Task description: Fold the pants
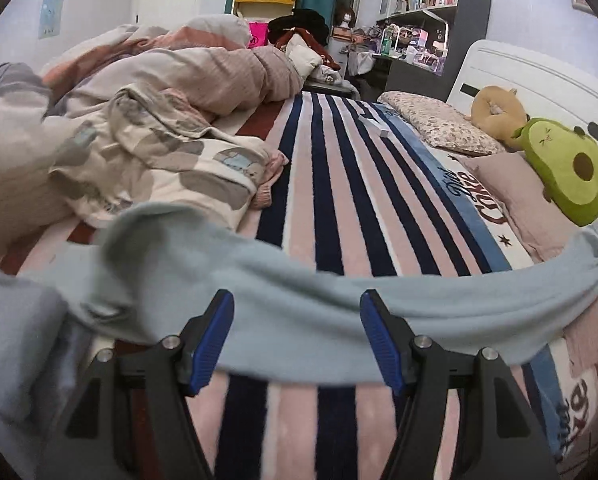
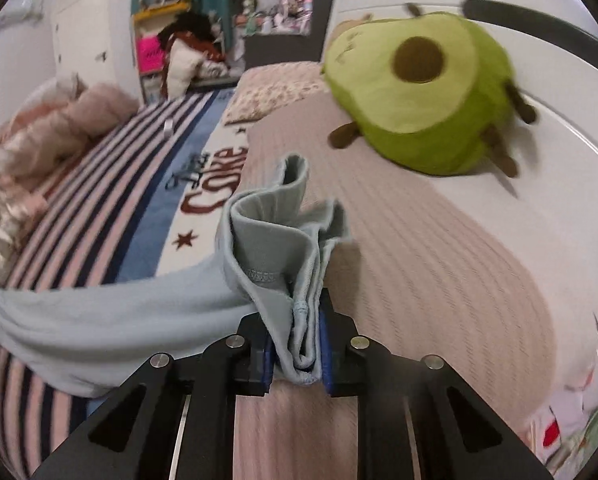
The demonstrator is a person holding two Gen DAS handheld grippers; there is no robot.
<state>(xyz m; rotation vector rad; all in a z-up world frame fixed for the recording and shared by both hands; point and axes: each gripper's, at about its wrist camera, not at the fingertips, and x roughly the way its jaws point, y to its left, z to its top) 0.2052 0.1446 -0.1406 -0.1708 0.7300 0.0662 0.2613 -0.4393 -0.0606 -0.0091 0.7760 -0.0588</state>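
In the left wrist view the left gripper (image 1: 297,338) stands with its blue ribbed pads wide apart, grasping nothing, while the pale blue pants (image 1: 299,304), a soft, limp knit, stretch as a sagging band across the striped plush blanket (image 1: 339,200) just beyond the fingertips; the slack left end, bunched near the rumpled quilt (image 1: 139,160), could drag or twist if the cloth is pulled from one side only. In the right wrist view the right gripper (image 2: 297,354) is clenched on a thick pleated wad of the pants (image 2: 283,248) over the ribbed pink pillow (image 2: 419,260), near the round avocado plush (image 2: 419,92), and so many stacked layers may slip out unevenly, spoiling the fold.
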